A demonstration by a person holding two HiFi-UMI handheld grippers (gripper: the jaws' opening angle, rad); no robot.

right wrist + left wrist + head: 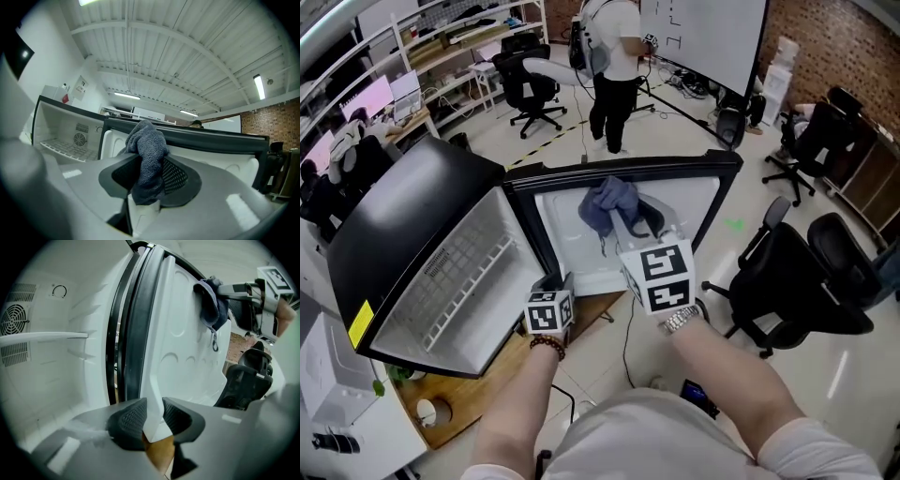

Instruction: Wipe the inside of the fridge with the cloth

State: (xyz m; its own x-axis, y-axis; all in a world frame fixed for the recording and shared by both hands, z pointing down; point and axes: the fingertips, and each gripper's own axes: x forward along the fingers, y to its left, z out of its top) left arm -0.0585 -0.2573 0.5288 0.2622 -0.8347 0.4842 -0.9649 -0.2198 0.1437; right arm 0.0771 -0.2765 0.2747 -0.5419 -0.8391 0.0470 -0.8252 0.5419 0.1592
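The small black fridge (422,225) stands open, its wire shelf (473,272) showing inside. Its door (572,244) is swung out, white inner liner facing me. My left gripper (558,279) is shut on the door's white lower edge (153,394), which sits pinched between the pads. My right gripper (630,223) is shut on a blue-grey cloth (607,206) held against the upper part of the door liner. In the right gripper view the cloth (147,150) bunches out between the jaws. In the left gripper view the cloth (213,303) hangs on the liner (183,333).
A fan grille (14,319) sits on the fridge's back wall. The fridge rests on a wooden board (487,384). A black office chair (787,281) stands close on the right, another chair (530,89) further back. A person (614,66) stands behind the door.
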